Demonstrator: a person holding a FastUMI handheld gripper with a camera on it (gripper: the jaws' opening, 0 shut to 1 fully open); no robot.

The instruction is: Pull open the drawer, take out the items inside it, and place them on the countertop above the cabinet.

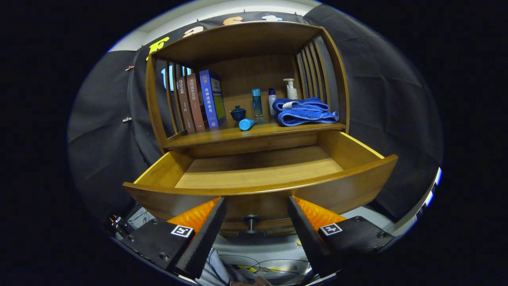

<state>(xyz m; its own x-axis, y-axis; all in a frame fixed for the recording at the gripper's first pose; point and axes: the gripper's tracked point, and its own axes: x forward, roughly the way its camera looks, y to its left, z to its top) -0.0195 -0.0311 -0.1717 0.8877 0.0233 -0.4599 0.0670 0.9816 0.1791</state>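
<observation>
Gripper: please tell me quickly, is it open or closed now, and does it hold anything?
Gripper: open, holding nothing; jaws stand apart on either side of the drawer knob.

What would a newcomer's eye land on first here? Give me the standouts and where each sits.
First the drawer, pulled wide open just beyond the claw, its floor bare wood. The claw's fingers stand open on either side of the drawer knob, touching nothing. Above, on the countertop, sit upright books, bottles and a folded blue towel.
</observation>
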